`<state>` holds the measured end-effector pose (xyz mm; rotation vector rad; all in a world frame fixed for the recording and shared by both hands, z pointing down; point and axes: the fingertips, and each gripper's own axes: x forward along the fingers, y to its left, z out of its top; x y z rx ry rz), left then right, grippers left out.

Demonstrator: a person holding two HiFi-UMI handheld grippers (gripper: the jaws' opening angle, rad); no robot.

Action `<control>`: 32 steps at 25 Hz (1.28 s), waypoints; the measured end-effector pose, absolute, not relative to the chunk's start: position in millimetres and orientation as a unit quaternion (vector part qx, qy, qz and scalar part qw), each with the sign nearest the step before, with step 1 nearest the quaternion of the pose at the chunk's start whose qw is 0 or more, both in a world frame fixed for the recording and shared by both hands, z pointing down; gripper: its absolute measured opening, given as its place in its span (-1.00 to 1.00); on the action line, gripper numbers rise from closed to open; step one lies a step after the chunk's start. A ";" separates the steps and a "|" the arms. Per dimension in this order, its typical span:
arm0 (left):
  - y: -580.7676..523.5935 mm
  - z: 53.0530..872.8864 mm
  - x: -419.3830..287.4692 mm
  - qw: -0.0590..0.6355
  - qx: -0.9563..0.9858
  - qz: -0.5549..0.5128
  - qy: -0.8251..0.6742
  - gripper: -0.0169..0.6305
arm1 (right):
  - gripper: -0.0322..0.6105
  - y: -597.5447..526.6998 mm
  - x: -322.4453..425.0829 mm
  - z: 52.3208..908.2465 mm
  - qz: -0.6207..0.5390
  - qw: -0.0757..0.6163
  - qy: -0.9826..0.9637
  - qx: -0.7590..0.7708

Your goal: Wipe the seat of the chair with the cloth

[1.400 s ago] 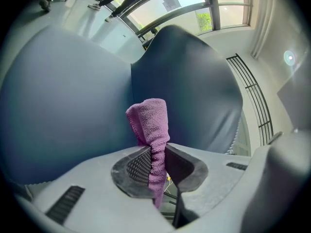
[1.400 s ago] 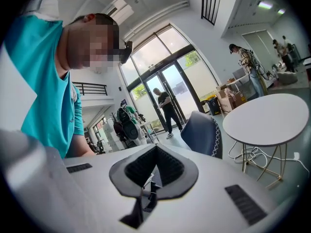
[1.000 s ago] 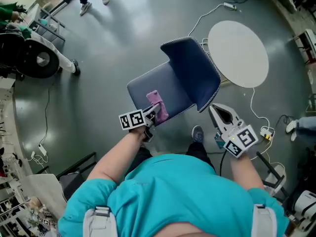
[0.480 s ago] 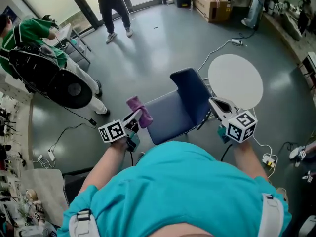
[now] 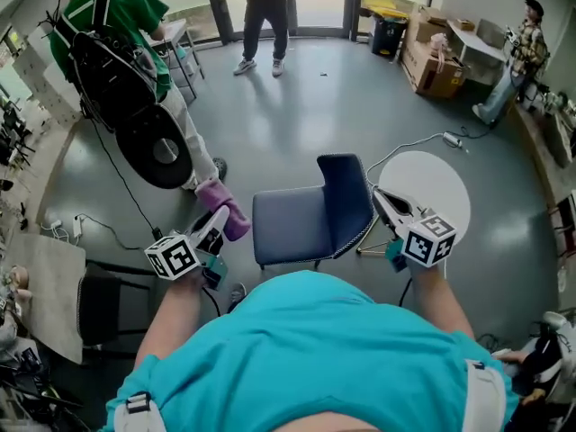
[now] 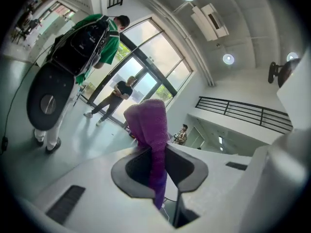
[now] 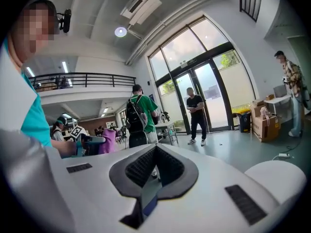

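1. Left claw (image 5: 214, 227) is clamped shut on the purple cloth (image 5: 227, 214). The cloth is held in the air left of the chair seat (image 5: 292, 226), apart from it.
2. Right claw (image 5: 382, 200) is closed with nothing gripped.
3. No wiping contact is being made. The seat looks bare, and the wipe is possibly finished, but cleanliness can't be judged from above.
4. A round white tabletop (image 5: 436, 187) sits just beside the chair. The seat is unobstructed.
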<state>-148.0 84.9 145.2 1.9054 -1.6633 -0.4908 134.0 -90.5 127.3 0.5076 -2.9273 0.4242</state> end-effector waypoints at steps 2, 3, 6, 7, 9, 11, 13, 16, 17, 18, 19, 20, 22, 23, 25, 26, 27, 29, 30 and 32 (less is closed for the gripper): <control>101.5 130.9 -160.3 0.257 0.711 -0.183 -0.628 -0.75 | -0.91 -84.2 116.9 116.7 0.135 0.069 -0.975 0.160; 108.3 123.6 -169.3 0.246 0.712 -0.183 -0.632 -0.75 | -0.91 -80.7 107.5 110.5 0.132 0.068 -0.976 0.158; 120.3 97.2 -201.8 0.212 0.723 -0.181 -0.632 -0.75 | -0.91 -70.5 74.9 87.4 0.114 0.058 -0.979 0.160; 122.1 89.1 -212.5 0.201 0.730 -0.175 -0.630 -0.75 | -0.91 -67.4 64.0 80.7 0.110 0.051 -0.979 0.165; 124.7 80.0 -226.9 0.184 0.741 -0.161 -0.626 -0.75 | -0.91 -61.1 47.9 76.7 0.116 0.038 -0.977 0.173; 123.4 76.2 -233.2 0.170 0.750 -0.149 -0.622 -0.75 | -0.91 -56.6 37.5 79.5 0.128 0.031 -0.976 0.175; 126.2 71.3 -243.4 0.155 0.758 -0.137 -0.619 -0.75 | -0.91 -48.4 22.6 76.2 0.131 0.029 -0.976 0.174; 136.0 66.1 -262.2 0.141 0.768 -0.126 -0.612 -0.75 | -0.91 -36.2 -0.6 60.9 0.127 0.023 -0.976 0.176; 136.4 66.5 -264.9 0.139 0.770 -0.125 -0.609 -0.75 | -0.91 -35.4 -4.3 57.5 0.124 0.023 -0.976 0.176; 135.6 67.5 -265.6 0.139 0.773 -0.125 -0.606 -0.75 | -0.91 -35.4 -6.1 55.4 0.122 0.024 -0.977 0.176; 134.0 68.3 -264.9 0.139 0.775 -0.124 -0.603 -0.75 | -0.91 -35.7 -6.7 54.2 0.122 0.023 -0.977 0.175; 131.9 68.6 -263.7 0.139 0.778 -0.125 -0.600 -0.75 | -0.91 -36.1 -6.6 53.5 0.125 0.021 -0.976 0.175; 126.9 67.7 -261.0 0.141 0.782 -0.130 -0.593 -0.75 | -0.91 -36.8 -5.1 52.8 0.129 0.017 -0.976 0.177; 124.0 67.2 -259.6 0.142 0.784 -0.132 -0.590 -0.75 | -0.91 -37.6 -3.6 53.2 0.128 0.018 -0.975 0.179; 117.9 67.0 -255.4 0.142 0.787 -0.133 -0.586 -0.75 | -0.91 -41.2 1.8 54.9 0.126 0.024 -0.974 0.185; 115.0 67.1 -252.9 0.143 0.788 -0.133 -0.584 -0.75 | -0.91 -43.8 5.6 55.7 0.126 0.027 -0.973 0.189; 112.5 67.3 -250.7 0.144 0.789 -0.133 -0.582 -0.75 | -0.91 -46.4 9.7 56.2 0.126 0.029 -0.973 0.193; 108.5 66.6 -247.1 0.146 0.790 -0.132 -0.581 -0.75 | -0.91 -50.6 16.8 55.7 0.127 0.031 -0.971 0.198; 106.9 65.7 -246.1 0.146 0.790 -0.131 -0.580 -0.75 | -0.91 -52.2 18.9 55.0 0.127 0.030 -0.971 0.200; 104.0 64.8 -245.6 0.147 0.791 -0.130 -0.580 -0.75 | -0.91 -54.7 20.3 55.0 0.126 0.031 -0.971 0.201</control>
